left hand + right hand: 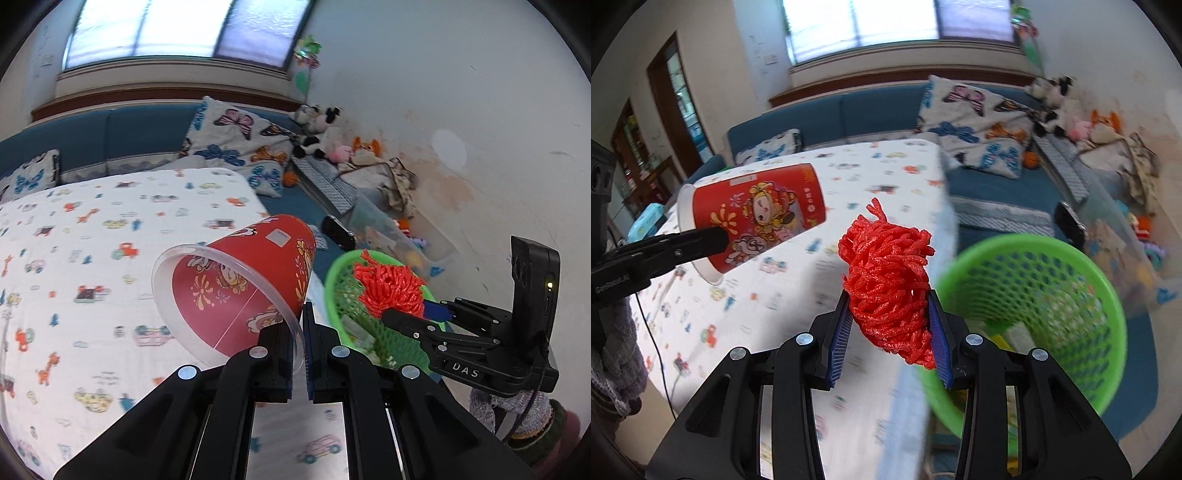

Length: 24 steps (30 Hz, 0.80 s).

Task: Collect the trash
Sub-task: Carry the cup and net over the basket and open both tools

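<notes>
My left gripper (298, 325) is shut on the rim of a red paper cup (251, 277) with cartoon print, holding it tilted in the air above the table. The cup also shows in the right wrist view (757, 218). My right gripper (890, 325) is shut on a bunch of red foam netting (886, 280), held up near the rim of a green mesh basket (1034, 295). In the left wrist view the netting (388, 288) hangs over the green basket (336, 280), which holds some scraps.
The table (92, 258) wears a white cloth with cartoon prints. Behind it stands a blue sofa (827, 114) with butterfly pillows (979, 122) and plush toys (321, 129). A clear plastic box (388, 229) of toys sits by the wall on the right.
</notes>
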Motion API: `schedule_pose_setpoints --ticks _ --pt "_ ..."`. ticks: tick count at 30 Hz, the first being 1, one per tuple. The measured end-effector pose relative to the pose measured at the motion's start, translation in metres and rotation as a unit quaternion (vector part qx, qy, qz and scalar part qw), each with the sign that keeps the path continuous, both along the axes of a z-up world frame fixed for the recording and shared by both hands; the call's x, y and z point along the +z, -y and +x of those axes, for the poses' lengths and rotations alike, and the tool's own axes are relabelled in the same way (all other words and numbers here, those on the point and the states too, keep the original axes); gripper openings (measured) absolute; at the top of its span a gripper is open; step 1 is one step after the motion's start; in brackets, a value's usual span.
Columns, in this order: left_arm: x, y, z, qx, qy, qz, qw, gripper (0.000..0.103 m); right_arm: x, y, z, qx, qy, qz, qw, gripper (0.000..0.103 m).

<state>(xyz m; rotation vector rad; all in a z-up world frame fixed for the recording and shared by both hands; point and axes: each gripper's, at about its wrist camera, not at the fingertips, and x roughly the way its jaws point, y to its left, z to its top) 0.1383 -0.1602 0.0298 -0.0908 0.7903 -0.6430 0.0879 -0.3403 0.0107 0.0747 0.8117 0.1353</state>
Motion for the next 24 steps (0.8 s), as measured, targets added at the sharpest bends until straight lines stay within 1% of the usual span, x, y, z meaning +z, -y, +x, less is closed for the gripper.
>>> schedule_pose_setpoints --ticks 7,11,16,23,24 --pt "-0.007 0.047 -0.001 -0.037 -0.008 0.007 0.9993 0.005 -0.007 0.043 -0.019 -0.049 -0.007 -0.005 0.999 0.042" --pt "-0.012 0.069 0.001 -0.053 -0.015 0.014 0.9984 0.005 -0.013 0.06 -0.024 -0.072 -0.014 -0.012 0.997 0.042" --pt "-0.02 0.098 0.006 -0.074 -0.022 0.025 0.9967 0.005 -0.022 0.082 -0.028 -0.102 -0.024 -0.009 0.994 0.044" --pt "-0.031 0.131 0.008 -0.097 -0.027 0.04 0.9941 0.005 -0.033 0.11 -0.034 -0.135 -0.038 0.0 0.99 0.053" --pt "-0.032 0.135 0.007 -0.099 -0.027 0.041 0.9938 0.005 -0.034 0.112 -0.035 -0.137 -0.039 0.0 0.99 0.055"
